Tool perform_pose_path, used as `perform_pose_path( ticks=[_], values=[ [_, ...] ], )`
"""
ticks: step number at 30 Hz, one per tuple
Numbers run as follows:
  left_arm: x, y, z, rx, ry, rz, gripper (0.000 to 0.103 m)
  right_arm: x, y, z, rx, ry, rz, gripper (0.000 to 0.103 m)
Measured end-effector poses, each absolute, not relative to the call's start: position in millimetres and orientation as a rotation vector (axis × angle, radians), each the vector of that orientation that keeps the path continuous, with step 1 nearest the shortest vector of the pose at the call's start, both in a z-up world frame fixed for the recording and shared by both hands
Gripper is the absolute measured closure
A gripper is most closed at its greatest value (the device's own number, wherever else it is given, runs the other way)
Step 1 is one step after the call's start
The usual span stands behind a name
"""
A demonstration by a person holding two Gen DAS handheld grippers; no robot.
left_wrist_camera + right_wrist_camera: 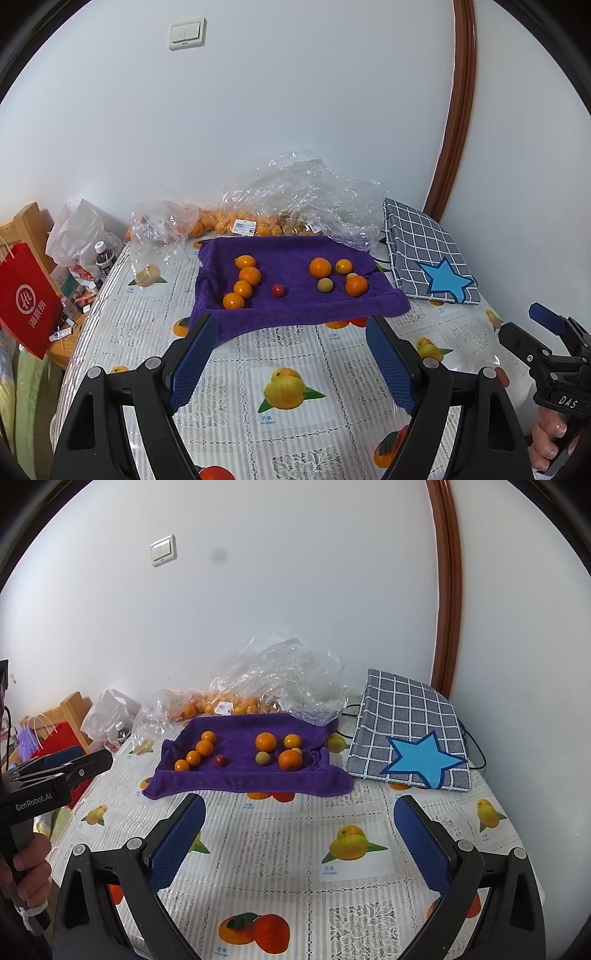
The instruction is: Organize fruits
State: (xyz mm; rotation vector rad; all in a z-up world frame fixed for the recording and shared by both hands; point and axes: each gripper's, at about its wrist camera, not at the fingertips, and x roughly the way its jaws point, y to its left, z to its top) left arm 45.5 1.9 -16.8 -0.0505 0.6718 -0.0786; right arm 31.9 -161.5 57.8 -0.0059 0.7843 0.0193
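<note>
left tool (291, 325) agape, right tool (299, 805) (likewise) empty

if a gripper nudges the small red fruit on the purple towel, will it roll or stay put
The red fruit looks round and smooth, so a nudge would likely set it rolling. The towel is soft pile with raised edges, which should probably slow it and keep it in. It lies alone, apart from the oranges, so little would block it at first. It is small, so probably light.

Fuzzy purple towel (295, 295), crinkled glossy plastic bags (303, 184) (clear), lacy tablecloth (295, 350)
</note>
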Motion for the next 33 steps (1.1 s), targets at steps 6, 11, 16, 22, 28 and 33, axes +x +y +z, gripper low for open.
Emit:
perform_pose_path(
  ticks=[6, 11, 16, 22, 28, 33],
  values=[
    [44.6, 1.9, -16.5, -0.050, 0.672, -0.076, 0.021, 31.6, -162.3, 56.9, -0.002, 0.784, 0.019, 0.002],
    [44.6, 2.4, -16.4, -0.051, 0.671, -0.077, 0.021, 31.2, -165.1, 55.5, 0.004, 0.785, 0.018, 0.002],
    [44.6, 2.6, -16.3, -0.049, 0.672, -0.077, 0.021, 30.4, -166.3, 55.4, 0.005, 0.784, 0.017, 0.002],
    [44.6, 2.8, -16.4, -0.047, 0.670, -0.077, 0.021, 29.9, -167.9, 55.8, 0.011, 0.782, 0.017, 0.002],
    [44.4, 3.1, -16.8, -0.050, 0.671, -0.077, 0.021, 29.7, -167.7, 57.1, 0.013, 0.780, 0.018, 0.002],
    [45.4, 2.9, -17.3, -0.048, 0.675, -0.081, 0.021, 31.3, -165.8, 59.1, 0.002, 0.777, 0.020, 0.002]
  ],
)
